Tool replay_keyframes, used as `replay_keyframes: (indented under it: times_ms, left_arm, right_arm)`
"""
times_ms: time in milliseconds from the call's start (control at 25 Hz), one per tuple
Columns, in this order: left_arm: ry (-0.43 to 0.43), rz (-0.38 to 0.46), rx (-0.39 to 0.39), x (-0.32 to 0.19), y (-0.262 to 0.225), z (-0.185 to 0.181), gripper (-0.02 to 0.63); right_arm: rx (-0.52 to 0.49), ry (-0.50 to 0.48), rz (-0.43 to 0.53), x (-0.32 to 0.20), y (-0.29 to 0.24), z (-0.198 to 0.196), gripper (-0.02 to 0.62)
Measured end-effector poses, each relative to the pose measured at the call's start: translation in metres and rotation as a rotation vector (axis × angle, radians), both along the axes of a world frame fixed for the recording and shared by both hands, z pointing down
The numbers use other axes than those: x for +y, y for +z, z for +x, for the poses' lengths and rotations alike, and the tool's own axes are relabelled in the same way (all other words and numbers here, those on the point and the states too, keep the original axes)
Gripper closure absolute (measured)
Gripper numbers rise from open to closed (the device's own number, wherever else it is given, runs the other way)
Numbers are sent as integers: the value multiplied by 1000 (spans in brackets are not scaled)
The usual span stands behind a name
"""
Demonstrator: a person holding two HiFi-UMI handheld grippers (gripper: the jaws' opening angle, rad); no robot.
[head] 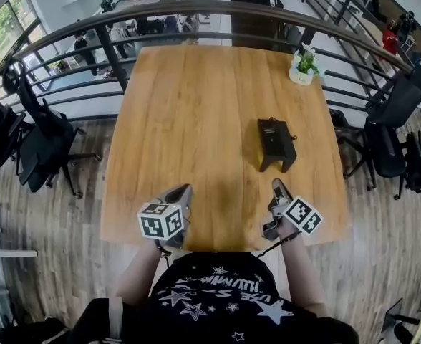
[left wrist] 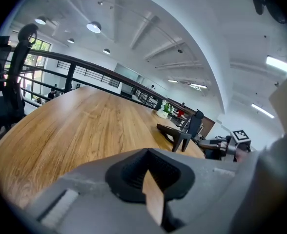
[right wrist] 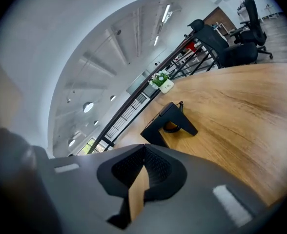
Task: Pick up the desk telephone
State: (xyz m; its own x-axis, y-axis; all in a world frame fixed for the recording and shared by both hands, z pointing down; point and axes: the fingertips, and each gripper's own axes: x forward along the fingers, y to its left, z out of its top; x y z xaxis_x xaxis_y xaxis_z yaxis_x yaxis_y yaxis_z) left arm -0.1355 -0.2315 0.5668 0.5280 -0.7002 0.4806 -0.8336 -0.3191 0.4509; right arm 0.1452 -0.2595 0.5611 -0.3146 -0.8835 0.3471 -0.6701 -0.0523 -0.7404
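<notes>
The left gripper (head: 185,190) is clenched on nothing above the near edge of the table (head: 189,106), and the right gripper (head: 277,185) is also clenched and empty. So the telephone (head: 276,142) is not yet picked up. It stands on the table ahead of the right gripper, apart from both, and its handset and keys are hard to make out.

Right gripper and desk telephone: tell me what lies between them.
Nothing but bare wooden table. In the head view the right gripper sits short of the desk telephone, with only wood between; the right gripper view agrees.
</notes>
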Motion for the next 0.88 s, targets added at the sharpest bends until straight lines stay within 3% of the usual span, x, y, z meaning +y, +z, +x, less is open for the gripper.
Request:
replay_keyframes:
  times_ms: [80, 320, 360, 440, 480, 640, 880]
  left_arm:
    - [-18, -2, -11, -10, 0, 6, 604]
    - [-57, -16, -20, -28, 0, 25, 604]
    - [-62, -17, -22, -31, 0, 27, 604]
    - [-75, -22, -23, -34, 3, 29, 604]
    - [-81, -27, -24, -35, 4, 29, 604]
    - [-105, -52, -35, -38, 11, 27, 604]
    - [-112, -82, -45, -44, 18, 31, 604]
  right_arm:
    - [-26, -21, 3, -14, 3, 2, 594]
    - [-119, -19, -12, -46, 13, 14, 507]
    - [-145, -12, -12, -51, 15, 15, 465]
    - [-198, 9, -8, -62, 19, 17, 321]
    - [-227, 24, -4, -66, 20, 18, 301]
    - [-334, 89, 3, -82, 26, 24, 282]
    - [-383, 139, 28, -102, 29, 37, 282]
